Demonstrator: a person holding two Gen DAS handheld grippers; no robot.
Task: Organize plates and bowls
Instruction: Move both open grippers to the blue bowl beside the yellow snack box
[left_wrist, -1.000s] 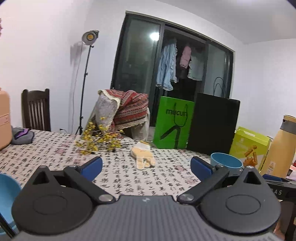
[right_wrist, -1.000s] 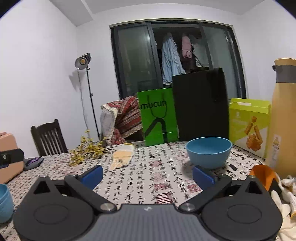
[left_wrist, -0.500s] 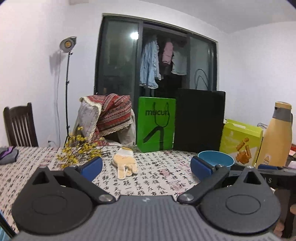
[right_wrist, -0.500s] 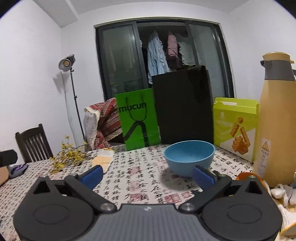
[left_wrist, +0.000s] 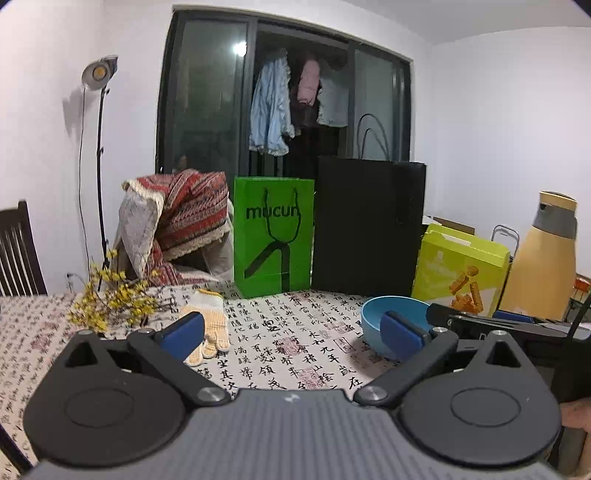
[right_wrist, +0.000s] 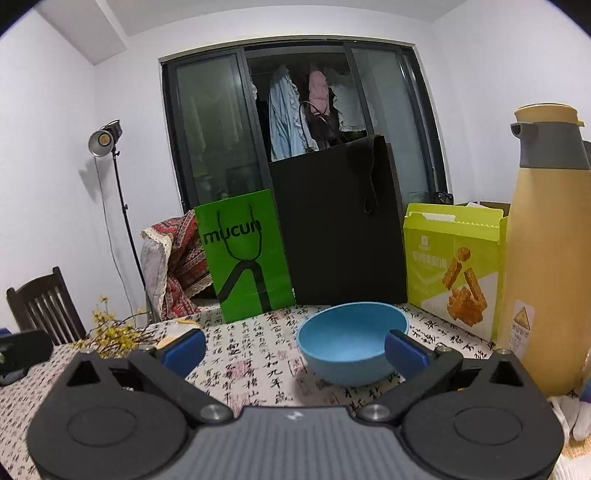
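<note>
Two grippers are up over the table, and I read both as spread wide with nothing between the pads. My right gripper (right_wrist: 294, 349) looks straight at the blue bowl (right_wrist: 351, 341), which sits upright on the printed tablecloth (right_wrist: 255, 365); its right pad overlaps the bowl's near rim in the view, but I cannot tell whether they touch. Behind the bowl stand a green paper bag (right_wrist: 243, 254), a black bag (right_wrist: 338, 225) and a lime-green snack box (right_wrist: 452, 266), with a tall yellow flask (right_wrist: 550, 251) at far right. From my left gripper (left_wrist: 291, 328) the same bowl (left_wrist: 376, 317) shows to the right, partly behind the right pad. A knitted glove (left_wrist: 210, 321) lies left of centre, near a spray of yellow flowers (left_wrist: 110, 306)
</note>
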